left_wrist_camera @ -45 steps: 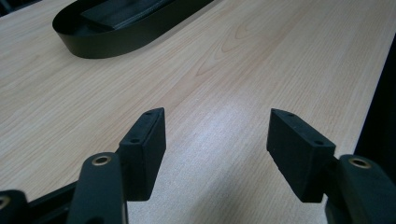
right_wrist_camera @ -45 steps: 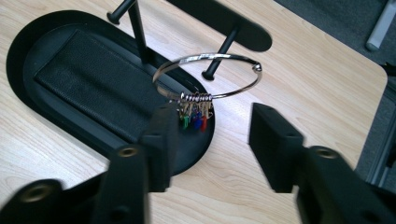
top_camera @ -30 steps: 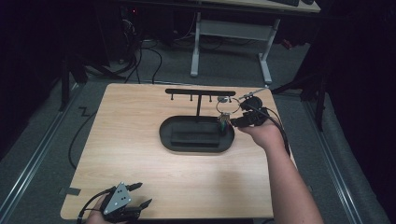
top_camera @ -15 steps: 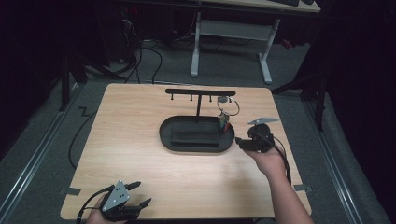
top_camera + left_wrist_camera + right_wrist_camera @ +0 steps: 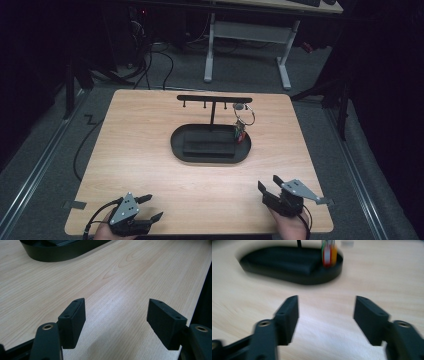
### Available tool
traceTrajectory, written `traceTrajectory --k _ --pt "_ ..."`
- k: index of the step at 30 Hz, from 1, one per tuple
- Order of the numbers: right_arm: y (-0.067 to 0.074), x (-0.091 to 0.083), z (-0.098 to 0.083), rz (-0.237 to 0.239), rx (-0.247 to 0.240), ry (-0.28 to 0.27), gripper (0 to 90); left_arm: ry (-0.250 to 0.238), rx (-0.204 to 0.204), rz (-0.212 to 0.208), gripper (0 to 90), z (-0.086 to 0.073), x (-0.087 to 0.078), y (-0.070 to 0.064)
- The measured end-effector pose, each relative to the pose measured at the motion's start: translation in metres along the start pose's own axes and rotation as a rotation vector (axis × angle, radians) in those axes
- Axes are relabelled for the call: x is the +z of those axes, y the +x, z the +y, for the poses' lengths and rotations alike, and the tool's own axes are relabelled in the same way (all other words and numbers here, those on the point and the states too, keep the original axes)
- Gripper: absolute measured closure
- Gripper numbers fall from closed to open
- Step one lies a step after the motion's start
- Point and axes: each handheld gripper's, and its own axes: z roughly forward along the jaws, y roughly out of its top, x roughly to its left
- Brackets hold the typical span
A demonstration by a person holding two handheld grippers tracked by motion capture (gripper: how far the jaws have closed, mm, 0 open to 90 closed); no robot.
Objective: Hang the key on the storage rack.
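Resting near the front edge of the light wooden desk (image 5: 150,150), both tools sit well apart from each other, one at each front corner; the left hand-held gripper (image 5: 147,207) lies at the front left with its jaws spread wide and nothing between them, a grey three-cornered plate on top and a cable trailing from its rear; in the left gripper view the two black jaws frame bare wood grain, with the rim of the black oval tray (image 5: 62,252) at the top left; the right hand-held gripper (image 5: 269,183) sits at the front right, held by a hand (image 5: 290,227) entering from the bottom edge, jaws likewise wide apart and empty; the right gripper view is blurred, yet shows the gap between the jaws over bare wood and the tray beyond; in the high view the tray stands at the desk's middle, a darker rectangular block lying inside it; a thin black post rises from the tray's back and carries a horizontal bar with small pegs, forming a T-shaped rack (image 5: 214,99); a key ring (image 5: 244,114) hangs from the peg nearest the bar's right end; below it dangle small coloured tags (image 5: 240,132), red, green and orange, reaching down to the right end of the tray; whether they touch it cannot be told.
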Motion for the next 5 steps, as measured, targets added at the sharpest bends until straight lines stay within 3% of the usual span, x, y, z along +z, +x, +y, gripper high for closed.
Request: traceTrajectory --k 1,2,3,5 --pt "0.000 -0.006 0.000 -0.008 0.008 -0.050 36.0 -0.003 0.000 -0.002 31.9 0.001 0.001 0.000" --pt "0.000 -0.009 -0.002 -0.029 -0.012 -0.063 36.1 -0.003 0.003 -0.002 32.1 0.001 0.001 0.000" --pt "-0.001 -0.009 -0.005 -0.047 -0.031 -0.050 36.1 -0.004 0.003 -0.003 32.3 0.002 0.002 0.001" --pt "-0.004 -0.008 -0.010 -0.038 -0.021 -0.022 35.3 -0.013 -0.004 -0.002 32.8 0.005 0.003 0.003"
